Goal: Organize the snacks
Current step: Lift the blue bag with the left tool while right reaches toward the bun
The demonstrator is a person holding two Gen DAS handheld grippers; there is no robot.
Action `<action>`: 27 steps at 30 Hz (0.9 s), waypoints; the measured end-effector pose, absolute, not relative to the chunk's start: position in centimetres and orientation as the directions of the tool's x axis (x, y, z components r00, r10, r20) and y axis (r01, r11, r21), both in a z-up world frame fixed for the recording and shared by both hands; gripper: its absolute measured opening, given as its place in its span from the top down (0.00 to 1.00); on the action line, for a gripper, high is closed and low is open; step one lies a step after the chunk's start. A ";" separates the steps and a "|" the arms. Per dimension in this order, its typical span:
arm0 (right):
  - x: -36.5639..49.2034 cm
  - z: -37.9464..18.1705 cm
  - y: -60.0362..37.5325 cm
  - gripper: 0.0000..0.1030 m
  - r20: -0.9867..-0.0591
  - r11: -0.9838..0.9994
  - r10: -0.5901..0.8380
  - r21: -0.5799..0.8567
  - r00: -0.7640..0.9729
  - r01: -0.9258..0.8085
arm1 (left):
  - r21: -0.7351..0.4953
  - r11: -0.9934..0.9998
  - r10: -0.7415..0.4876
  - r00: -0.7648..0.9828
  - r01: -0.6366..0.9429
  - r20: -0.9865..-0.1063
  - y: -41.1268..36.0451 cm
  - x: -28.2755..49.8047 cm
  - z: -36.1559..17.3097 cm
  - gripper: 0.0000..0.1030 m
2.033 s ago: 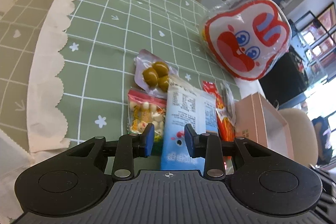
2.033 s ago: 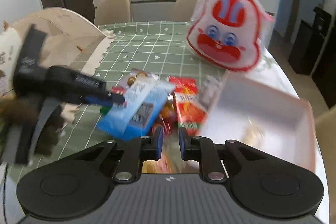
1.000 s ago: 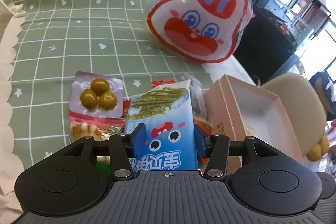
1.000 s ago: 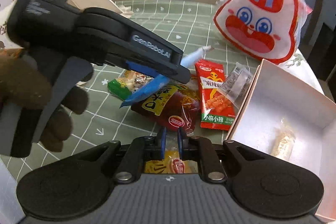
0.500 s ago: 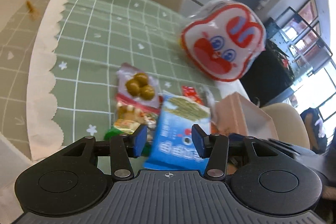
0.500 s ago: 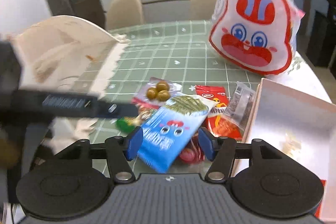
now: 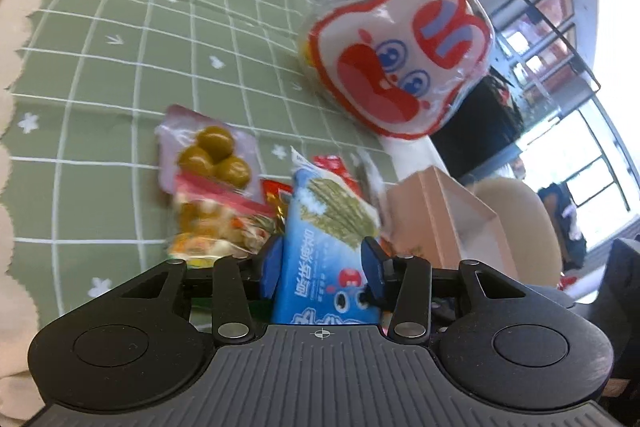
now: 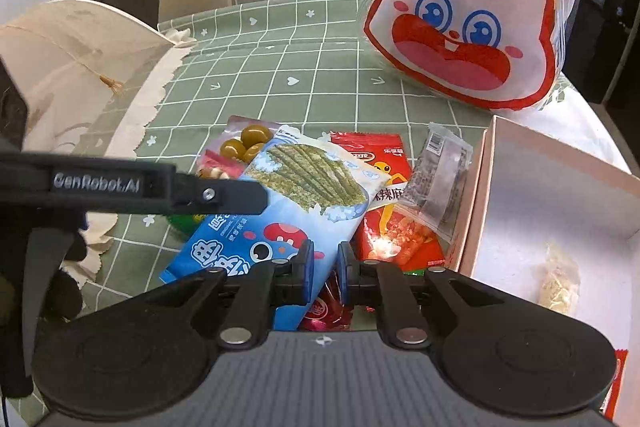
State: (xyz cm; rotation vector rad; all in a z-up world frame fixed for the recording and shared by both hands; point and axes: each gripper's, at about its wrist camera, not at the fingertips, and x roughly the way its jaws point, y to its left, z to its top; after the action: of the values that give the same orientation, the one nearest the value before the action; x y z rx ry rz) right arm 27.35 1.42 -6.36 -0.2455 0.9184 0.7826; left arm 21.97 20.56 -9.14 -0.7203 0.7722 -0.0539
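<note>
Above the worktop (image 8: 280, 39), the blue snack packet (image 8: 288, 203) passes between hands: right gripper (image 8: 323, 269) fingers clenched on its edge, left gripper (image 7: 322, 263) fingers closing around it. Next, probably, comes the pink box (image 8: 560, 187).

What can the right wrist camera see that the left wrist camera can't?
Only the right wrist view shows the inside of the pink box with a small pale snack in it, the clear wrapper leaning on the box, and the left gripper's black body reaching in from the side.

Only the left wrist view shows the left gripper closing, with the blue seaweed pack between its pads, plus bright windows.

Both show the rabbit bag, the green olive packet, the blue pack and the green checked tablecloth.
</note>
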 end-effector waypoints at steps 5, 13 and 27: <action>26.8 -6.3 0.0 0.88 -0.787 0.674 0.535 0.178 0.308 -0.717 | -0.631 0.752 -0.338 0.712 -0.190 -0.616 19.8 20.6 -8.0 0.68; 22.7 -6.3 -3.1 0.88 -0.773 0.598 0.587 0.214 0.240 -0.772 | -0.573 0.808 -0.328 0.703 -0.137 -0.631 15.8 16.5 -6.3 0.73; 18.1 -3.5 -10.7 0.56 -0.716 0.580 0.612 0.117 0.336 -0.806 | -0.612 0.781 -0.418 0.624 -0.125 -0.660 13.2 16.1 -9.0 0.80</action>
State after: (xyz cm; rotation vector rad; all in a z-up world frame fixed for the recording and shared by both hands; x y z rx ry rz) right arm 18.06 -10.72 -3.50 -0.2782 0.7971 0.9399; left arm 16.10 13.22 -9.03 -0.6749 0.8972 -0.1833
